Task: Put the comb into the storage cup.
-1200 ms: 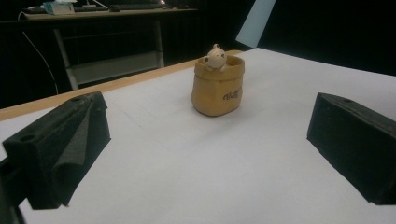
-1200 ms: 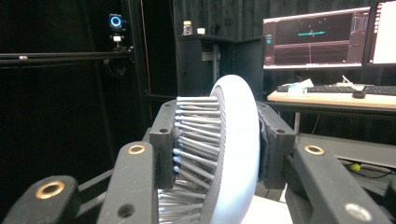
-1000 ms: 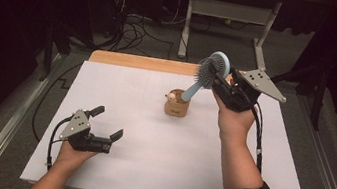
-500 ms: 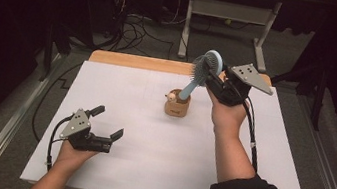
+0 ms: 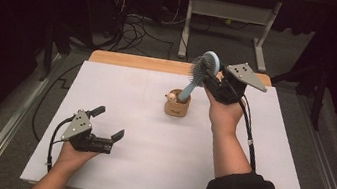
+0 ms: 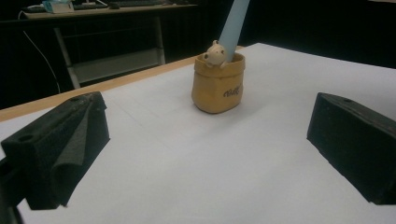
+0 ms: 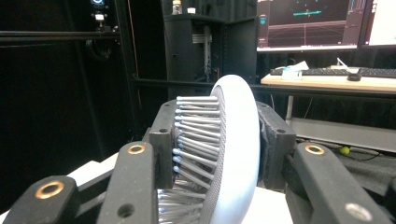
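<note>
- The right gripper (image 5: pixel 213 79), clamped on the hairbrush (image 5: pixel 204 68) head, has sunk; the handle now stands inside the pot (image 5: pixel 176 107) — nearly stowed.
- The left gripper (image 5: pixel 110 125) rests wide-jawed, empty, well left of the pot.

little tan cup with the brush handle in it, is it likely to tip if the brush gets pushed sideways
Probably yes. The tan cup looks small and short next to the long hairbrush, whose handle leans out well above the rim, so sideways force would lever it. It stands loose on the smooth white table cover, so it may slide first. The right claw grips the brush head, high above the cup.
</note>
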`<state>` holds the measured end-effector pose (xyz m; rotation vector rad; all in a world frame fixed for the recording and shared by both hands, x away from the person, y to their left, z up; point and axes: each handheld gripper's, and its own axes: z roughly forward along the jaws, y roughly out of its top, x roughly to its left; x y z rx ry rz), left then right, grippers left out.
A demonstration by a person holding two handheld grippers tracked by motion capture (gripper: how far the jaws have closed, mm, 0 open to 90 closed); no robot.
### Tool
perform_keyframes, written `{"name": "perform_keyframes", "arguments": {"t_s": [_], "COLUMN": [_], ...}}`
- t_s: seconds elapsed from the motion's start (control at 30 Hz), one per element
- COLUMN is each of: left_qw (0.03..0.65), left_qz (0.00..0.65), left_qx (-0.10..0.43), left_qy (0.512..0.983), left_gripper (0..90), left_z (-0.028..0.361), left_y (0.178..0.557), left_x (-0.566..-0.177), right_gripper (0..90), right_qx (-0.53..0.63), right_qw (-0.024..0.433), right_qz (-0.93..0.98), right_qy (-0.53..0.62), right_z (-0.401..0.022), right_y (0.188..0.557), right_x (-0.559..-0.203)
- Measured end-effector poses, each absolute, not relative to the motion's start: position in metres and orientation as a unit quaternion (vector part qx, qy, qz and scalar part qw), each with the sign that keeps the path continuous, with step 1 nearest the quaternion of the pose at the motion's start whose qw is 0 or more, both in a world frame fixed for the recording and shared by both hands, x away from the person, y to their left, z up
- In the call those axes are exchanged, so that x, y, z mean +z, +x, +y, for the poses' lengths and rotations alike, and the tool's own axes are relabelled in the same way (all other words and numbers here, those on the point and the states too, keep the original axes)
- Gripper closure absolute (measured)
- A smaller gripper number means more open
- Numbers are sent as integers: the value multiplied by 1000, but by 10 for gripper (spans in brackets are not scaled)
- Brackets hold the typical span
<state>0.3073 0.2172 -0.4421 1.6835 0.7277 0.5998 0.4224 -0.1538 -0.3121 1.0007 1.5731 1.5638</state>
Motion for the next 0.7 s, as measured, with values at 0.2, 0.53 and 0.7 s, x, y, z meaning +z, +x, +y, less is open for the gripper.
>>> {"name": "perform_keyframes", "arguments": {"t_s": [0.2,0.53,0.7], "left_qw": [569,573,572], "left_qz": [310,311,314], "left_qx": [253,253,253], "left_qy": [718,715,714], "left_gripper": [1,2,3], "left_z": [218,219,220], "left_y": [307,307,307], "left_x": [-442,-442,-443], "right_gripper": [593,593,593], "right_qx": [600,597,594], "right_qw": [346,339,336], "right_qz": [607,612,616], "right_qy": [389,394,392], "right_z": [-152,-146,-142], "right_y": [427,433,434], "right_x": [-316,-324,-327]}}
